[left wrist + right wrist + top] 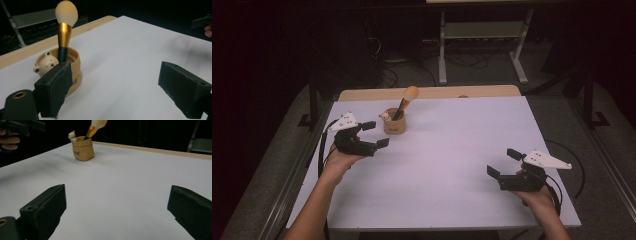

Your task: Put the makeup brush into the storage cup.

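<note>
Tan pot (394, 123) stood far-left on the white table (447, 165), near the far edge, with 1 makeup brush (406, 100) standing in it, head up, leaning right. Small bear figure (384, 116) sat on the pot's left rim. Left gripper (375, 134) was just beside the pot on its left and near side, not touching; its far jaw pointed at the pot's left wall, the near jaw ended below the pot. In the left gripper view the pot (65, 71) sat right behind the left jaw, brush (64, 32) rising above it, bear (47, 63) at the rim. Jaws were spread wide, nothing between them. Left hand (343, 159) held the gripper from below, forearm coming in from the near-left, gripper aimed right.

Right gripper (502, 163) was at the near-right of the table, well apart from the pot, jaws wide apart and empty, aimed left. Right hand (537, 196) gripped it from the near side, forearm entering at the near-right. In the right gripper view the pot (83, 150) was far off at the upper left, between no jaws.
</note>
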A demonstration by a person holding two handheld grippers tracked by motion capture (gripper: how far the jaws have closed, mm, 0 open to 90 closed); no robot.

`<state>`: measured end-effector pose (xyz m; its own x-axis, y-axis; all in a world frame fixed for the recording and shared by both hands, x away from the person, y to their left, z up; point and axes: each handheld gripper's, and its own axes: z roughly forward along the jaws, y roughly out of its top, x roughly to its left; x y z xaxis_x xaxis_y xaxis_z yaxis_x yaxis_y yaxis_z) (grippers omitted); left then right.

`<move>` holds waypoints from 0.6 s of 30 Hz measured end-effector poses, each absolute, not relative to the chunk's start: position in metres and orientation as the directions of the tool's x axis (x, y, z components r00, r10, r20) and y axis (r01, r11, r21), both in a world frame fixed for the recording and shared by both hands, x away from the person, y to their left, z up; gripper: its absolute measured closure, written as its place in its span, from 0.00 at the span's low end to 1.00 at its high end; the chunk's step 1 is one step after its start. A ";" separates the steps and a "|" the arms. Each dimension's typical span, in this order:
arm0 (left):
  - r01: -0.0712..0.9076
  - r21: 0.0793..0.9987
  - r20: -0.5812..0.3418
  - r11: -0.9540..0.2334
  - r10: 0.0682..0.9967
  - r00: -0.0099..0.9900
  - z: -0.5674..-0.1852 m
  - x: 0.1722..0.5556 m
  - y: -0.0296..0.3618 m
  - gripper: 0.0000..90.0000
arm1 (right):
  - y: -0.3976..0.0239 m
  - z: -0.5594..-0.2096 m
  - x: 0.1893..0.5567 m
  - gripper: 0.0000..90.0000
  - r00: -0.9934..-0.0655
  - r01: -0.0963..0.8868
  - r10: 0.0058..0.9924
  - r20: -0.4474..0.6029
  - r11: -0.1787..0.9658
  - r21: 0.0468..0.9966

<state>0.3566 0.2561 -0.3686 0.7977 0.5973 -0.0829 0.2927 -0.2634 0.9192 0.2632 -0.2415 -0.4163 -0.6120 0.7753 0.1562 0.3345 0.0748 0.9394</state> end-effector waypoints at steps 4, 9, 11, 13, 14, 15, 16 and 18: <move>0.293 0.917 -0.080 -0.272 0.592 0.802 -0.375 0.343 0.257 0.13 | -0.241 -0.417 0.263 0.02 -0.613 0.337 0.774 0.159 0.074 0.939; 0.289 0.915 -0.076 -0.281 0.582 0.809 -0.379 0.331 0.256 0.13 | -0.242 -0.417 0.264 0.02 -0.614 0.336 0.772 0.161 0.072 0.939; 0.289 0.915 -0.077 -0.282 0.581 0.811 -0.380 0.329 0.257 0.13 | -0.242 -0.417 0.264 0.02 -0.616 0.334 0.772 0.158 0.073 0.940; 0.289 0.915 -0.077 -0.283 0.580 0.811 -0.382 0.322 0.258 0.13 | -0.242 -0.417 0.264 0.02 -0.615 0.333 0.772 0.159 0.072 0.940; 0.289 0.915 -0.077 -0.283 0.580 0.811 -0.382 0.322 0.258 0.13 | -0.242 -0.417 0.264 0.02 -0.615 0.333 0.772 0.159 0.072 0.940; 0.293 0.915 -0.082 -0.278 0.581 0.810 -0.383 0.319 0.258 0.13 | -0.242 -0.416 0.264 0.02 -0.616 0.331 0.772 0.156 0.074 0.941; 0.293 0.915 -0.082 -0.278 0.581 0.810 -0.383 0.319 0.258 0.13 | -0.241 -0.417 0.264 0.02 -0.616 0.331 0.772 0.156 0.074 0.941; 0.297 0.916 -0.090 -0.269 0.584 0.807 -0.384 0.313 0.260 0.13 | -0.241 -0.417 0.264 0.02 -0.616 0.336 0.771 0.161 0.072 0.939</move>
<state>0.3128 0.2597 -0.3845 0.8070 0.5837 -0.0900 0.2969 -0.2692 0.9162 0.2636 -0.2409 -0.4166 -0.6159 0.7711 0.1613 0.3364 0.0722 0.9390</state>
